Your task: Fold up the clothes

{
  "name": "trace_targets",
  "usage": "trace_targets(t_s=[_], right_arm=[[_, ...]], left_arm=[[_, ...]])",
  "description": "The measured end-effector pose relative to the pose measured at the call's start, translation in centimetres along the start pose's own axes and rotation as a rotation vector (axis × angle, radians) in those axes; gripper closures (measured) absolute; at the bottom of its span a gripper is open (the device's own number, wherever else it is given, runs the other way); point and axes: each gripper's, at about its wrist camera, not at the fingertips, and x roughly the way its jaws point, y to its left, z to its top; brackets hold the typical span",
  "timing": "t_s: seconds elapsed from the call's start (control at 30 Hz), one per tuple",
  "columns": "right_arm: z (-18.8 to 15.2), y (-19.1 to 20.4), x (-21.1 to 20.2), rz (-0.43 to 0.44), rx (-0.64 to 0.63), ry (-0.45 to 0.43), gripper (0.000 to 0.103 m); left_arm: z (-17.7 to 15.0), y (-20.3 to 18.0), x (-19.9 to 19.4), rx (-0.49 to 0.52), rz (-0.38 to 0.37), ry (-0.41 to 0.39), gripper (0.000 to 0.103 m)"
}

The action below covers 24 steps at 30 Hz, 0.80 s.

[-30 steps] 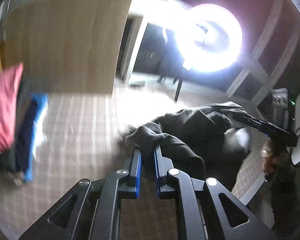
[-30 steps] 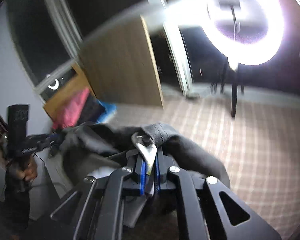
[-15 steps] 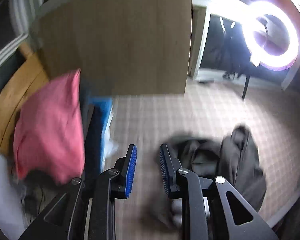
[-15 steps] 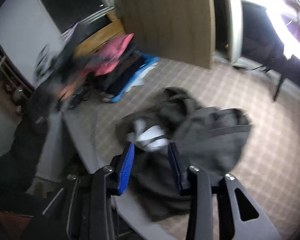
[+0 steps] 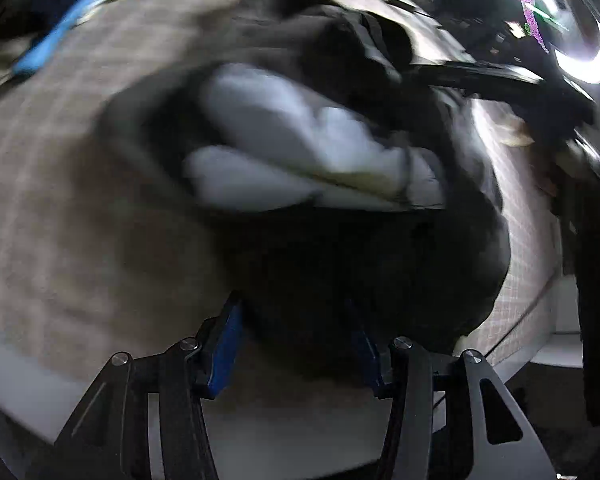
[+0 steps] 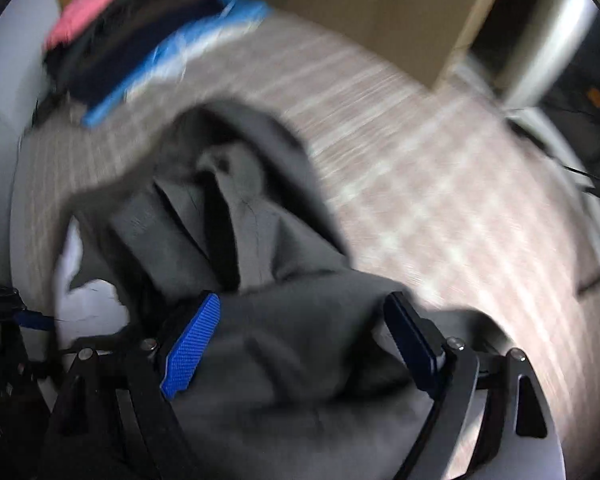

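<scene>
- Clearly, in the left wrist view, the left gripper [image 5: 296, 344] has its jaws spread wide, low in the frame, with the near edge of the dark garment [image 5: 360, 272] lying between the blue pads; nothing is pinched.
- That garment sits crumpled mid-frame on the checked cloth [image 5: 72, 200], with pale lining [image 5: 300, 160] turned out at centre. Blur is heavy, so it may be a pocket bag; I cannot tell.
- At the right edge a person's dark sleeve [image 5: 596, 280] shows, and a ring light [image 5: 580, 32] glares in the upper right.
- From the right wrist view, the right gripper [image 6: 304, 344] is likewise parted, straddling a thick grey fold of the garment [image 6: 260, 248] without closing on it.
- It looks soft, limp and fairly weighty, likely to sag and slide on itself; a firm seam or waistband edge seems the better hold than loose middle cloth.
- Other clothes, a pink piece [image 6: 92, 4] and a blue one [image 6: 188, 52], are piled upper left; a wooden panel [image 6: 360, 12] stands at top.
</scene>
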Motion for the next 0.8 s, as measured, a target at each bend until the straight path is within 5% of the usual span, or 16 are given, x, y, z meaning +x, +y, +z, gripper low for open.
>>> trace_targets(t_s=[0.1,0.17,0.2,0.23,0.27,0.3,0.47,0.63,0.8], right_arm=[[-0.6,0.6,1.5,0.042,-0.024,0.016,0.019],[-0.9,1.0,2.5,0.069,-0.04,0.026,0.03],[-1.1,1.2,3.0,0.083,-0.047,0.032,0.052],[-1.3,1.4,3.4,0.097,-0.055,0.037,0.073],[-1.5,1.5,3.9,0.111,-0.063,0.042,0.082],[-1.7,1.7,4.4,0.125,-0.071,0.047,0.087],[-2.8,1.0,-1.6,0.14,-0.025,-0.049,0.09],[-3.9,-0.2,-9.6,0.136,0.053,-0.182,0.09],[-7.7,-2.4,-18.3,0.092,0.3,-0.312,0.09]], left_arm=[[1.0,-1.5,0.9,0.015,-0.005,-0.037,0.046],[1.3,-2.0,0.9,0.032,-0.004,-0.055,0.049],[1.4,-2.1,0.7,0.038,-0.013,-0.061,0.054],[1.5,-2.1,0.4,0.044,-0.023,-0.067,0.079],[1.6,-2.2,0.2,0.051,-0.032,-0.073,0.099],[1.7,-2.3,0.0,0.057,-0.042,-0.079,0.099],[2.8,-2.5,-4.5,0.082,-0.101,-0.159,0.101],[7.0,-4.2,-12.3,0.201,-0.04,-0.304,0.101],[11.4,-5.9,-20.0,0.323,0.026,-0.448,0.1]])
